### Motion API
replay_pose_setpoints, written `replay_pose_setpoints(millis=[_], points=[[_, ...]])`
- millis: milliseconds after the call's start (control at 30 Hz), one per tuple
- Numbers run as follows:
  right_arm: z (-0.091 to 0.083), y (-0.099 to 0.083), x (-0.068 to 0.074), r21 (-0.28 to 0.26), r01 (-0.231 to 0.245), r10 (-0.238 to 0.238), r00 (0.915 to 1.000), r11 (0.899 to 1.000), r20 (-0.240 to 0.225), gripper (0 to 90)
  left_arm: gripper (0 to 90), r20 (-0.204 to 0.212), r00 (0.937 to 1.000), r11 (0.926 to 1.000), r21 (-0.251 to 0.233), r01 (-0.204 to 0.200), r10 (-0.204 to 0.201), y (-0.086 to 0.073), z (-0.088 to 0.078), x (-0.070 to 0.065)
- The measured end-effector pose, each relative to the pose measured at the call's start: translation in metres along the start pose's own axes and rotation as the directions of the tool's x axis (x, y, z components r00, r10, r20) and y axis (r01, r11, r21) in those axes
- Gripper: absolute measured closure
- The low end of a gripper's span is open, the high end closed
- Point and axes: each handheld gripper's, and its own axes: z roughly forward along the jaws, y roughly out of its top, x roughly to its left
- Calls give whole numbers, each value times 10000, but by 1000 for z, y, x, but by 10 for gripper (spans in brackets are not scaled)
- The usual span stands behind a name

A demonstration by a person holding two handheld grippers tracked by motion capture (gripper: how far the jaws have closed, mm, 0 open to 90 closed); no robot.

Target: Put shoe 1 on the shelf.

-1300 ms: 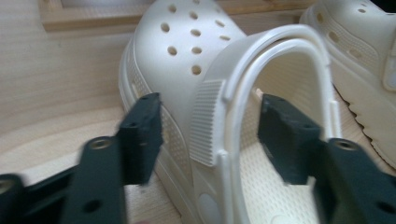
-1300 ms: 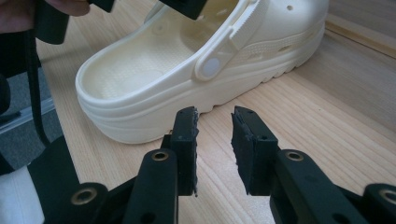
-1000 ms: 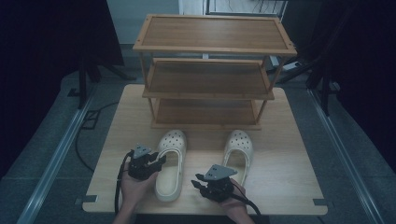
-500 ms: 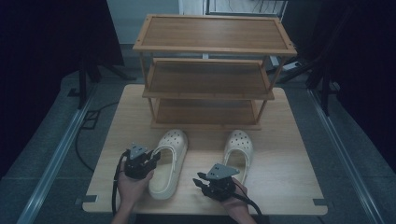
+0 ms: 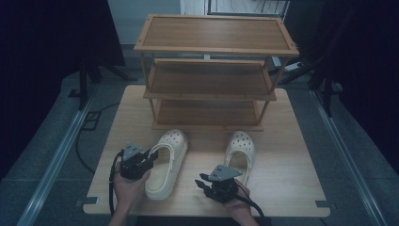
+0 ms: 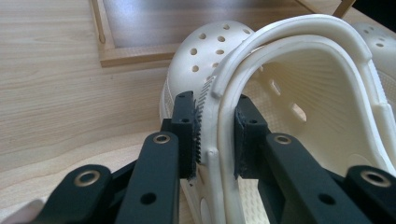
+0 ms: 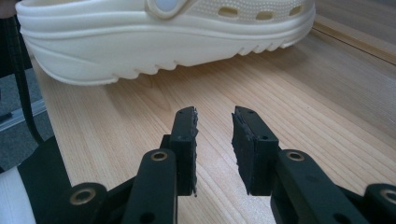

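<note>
Two cream clogs lie on the wooden table (image 5: 291, 188) in front of a shoe rack (image 5: 211, 47). My left gripper (image 5: 150, 156) is shut on the left clog (image 5: 167, 165), which is angled with its toe toward the rack. In the left gripper view the jaws (image 6: 215, 135) pinch the clog's (image 6: 289, 93) side wall just below the heel strap. The right clog (image 5: 240, 149) rests flat beside it, untouched. My right gripper (image 5: 202, 181) sits near the table's front edge and points left at the held clog. Its jaws (image 7: 215, 135) stand slightly apart with nothing between, and the clog's (image 7: 163, 42) sole looks a little raised.
The three-shelf rack stands at the back of the table, and its bottom frame (image 6: 140, 53) lies just beyond the left clog's toe. Bare wood (image 7: 303, 93) stretches between my right gripper and the clog. Metal rails and cables run along the floor on both sides.
The left gripper has drawn leftward and swung the left clog's heel to the left and front with it. The right gripper and right clog have barely moved.
</note>
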Motion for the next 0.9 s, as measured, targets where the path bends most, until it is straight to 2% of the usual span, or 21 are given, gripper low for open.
replay_pose_setpoints(millis=[300, 600, 900], points=[[0, -1, -1, -18, -103, 103, 9999, 9999, -48, 699, 745, 109, 9999, 9998, -170, 113, -111, 3, -4, 3], [-3, 0, -3, -139, -205, 205, 9998, 9997, -57, 700, 748, 140, 9999, 9999, -155, 14, -11, 9, -2, 1], [-7, 1, -9, -249, -334, 333, 9994, 9991, -25, 700, 749, 148, 9999, 9999, -97, 28, -27, 23, 21, -1]])
